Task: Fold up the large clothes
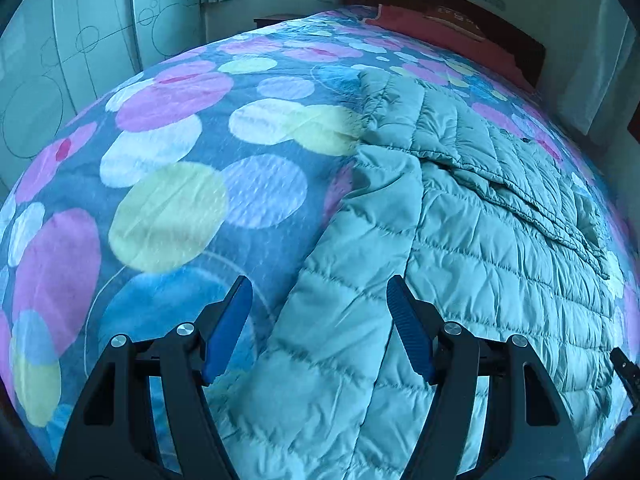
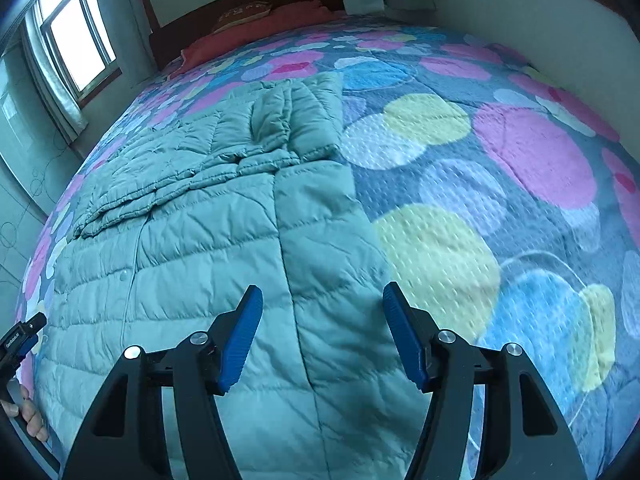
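Overhead, we held both claws wide and empty, left gripper [image 1: 320, 300] and right gripper [image 2: 322, 304], above the quilted puffer jacket [image 2: 224, 248] on the dotted bedspread [image 1: 168, 208].

Looking steeply down from close above the bed [image 1: 168, 184], left view over the quilted coat's [image 1: 480, 248] left edge, right view over its right edge; sharing coat and headboard [image 2: 248, 0]

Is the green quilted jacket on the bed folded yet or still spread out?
Partly folded: the jacket lies flat on the bedspread, both sleeves turned in over its body.

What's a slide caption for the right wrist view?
Open right claw above a partly folded green quilted coat on a dotted bedspread.
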### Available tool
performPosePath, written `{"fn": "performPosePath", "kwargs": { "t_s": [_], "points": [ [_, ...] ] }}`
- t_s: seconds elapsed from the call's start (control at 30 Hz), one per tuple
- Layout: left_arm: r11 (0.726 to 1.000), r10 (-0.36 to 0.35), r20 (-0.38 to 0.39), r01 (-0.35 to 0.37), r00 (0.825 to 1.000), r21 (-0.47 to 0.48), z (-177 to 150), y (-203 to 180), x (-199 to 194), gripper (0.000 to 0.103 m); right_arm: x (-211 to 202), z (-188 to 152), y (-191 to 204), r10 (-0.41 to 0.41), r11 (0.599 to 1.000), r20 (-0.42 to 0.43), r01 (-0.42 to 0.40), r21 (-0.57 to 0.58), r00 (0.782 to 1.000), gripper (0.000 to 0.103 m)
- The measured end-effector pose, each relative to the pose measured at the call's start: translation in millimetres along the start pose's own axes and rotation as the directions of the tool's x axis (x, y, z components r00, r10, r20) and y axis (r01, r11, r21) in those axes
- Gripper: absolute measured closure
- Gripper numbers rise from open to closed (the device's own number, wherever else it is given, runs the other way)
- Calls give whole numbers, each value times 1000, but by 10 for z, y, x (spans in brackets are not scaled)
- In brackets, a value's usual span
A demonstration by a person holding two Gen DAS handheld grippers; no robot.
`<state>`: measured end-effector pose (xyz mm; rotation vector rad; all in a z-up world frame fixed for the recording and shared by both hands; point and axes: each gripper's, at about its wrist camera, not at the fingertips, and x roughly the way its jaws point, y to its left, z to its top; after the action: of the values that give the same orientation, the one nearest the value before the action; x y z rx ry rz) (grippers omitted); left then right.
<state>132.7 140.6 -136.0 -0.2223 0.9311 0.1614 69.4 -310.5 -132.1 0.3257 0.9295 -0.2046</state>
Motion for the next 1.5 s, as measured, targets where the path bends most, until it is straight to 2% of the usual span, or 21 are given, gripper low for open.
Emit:
{"fn": "performPosePath", "kwargs": {
  "t_s": [0.23, 0.43, 0.6, 0.73, 0.83, 0.97, 1.07, 1.13, 1.27, 1.37, 1.5],
  "points": [
    [992, 6, -7, -7, 1000, -128, -290, 395, -262, 34, -234, -339, -391, -9, 998, 2, 9, 68, 1000, 41],
    [978, -1, -29, -5, 1000, -209, -512, 629, -362, 32, -340, -564, -627, 19, 989, -15, -16, 145, 1000, 41],
    [952, -96, -67, 72, 993, -297, -759, 758, -402, 32, -430, -673, -749, 87, 973, -10, -82, 218, 996, 41],
    [931, -152, -47, 127, 987, -343, -886, 772, -461, 30, -458, -776, -815, 154, 944, -4, -146, 294, 988, 41],
    [896, -229, -49, 191, 972, -401, -959, 747, -465, 30, -472, -852, -828, 175, 929, 3, -167, 330, 984, 41],
    [860, -270, -42, 221, 962, -461, -1012, 755, -473, 30, -515, -908, -905, 198, 902, 21, -190, 387, 980, 41],
    [832, -294, -28, 242, 955, -499, -1056, 771, -482, 30, -521, -981, -980, 247, 864, 30, -234, 446, 969, 41],
    [830, -292, -19, 244, 956, -501, -1056, 754, -478, 30, -510, -1023, -972, 294, 834, 41, -278, 477, 955, 40],
    [842, -278, -4, 242, 960, -482, -1024, 693, -440, 30, -477, -1012, -864, 365, 804, 64, -350, 480, 929, 39],
    [849, -266, 9, 239, 964, -471, -963, 677, -383, 38, -408, -992, -802, 376, 796, 70, -361, 486, 924, 41],
    [849, -260, 7, 232, 966, -476, -897, 709, -281, 60, -351, -899, -808, 342, 805, 84, -338, 487, 936, 64]
  ]
}}
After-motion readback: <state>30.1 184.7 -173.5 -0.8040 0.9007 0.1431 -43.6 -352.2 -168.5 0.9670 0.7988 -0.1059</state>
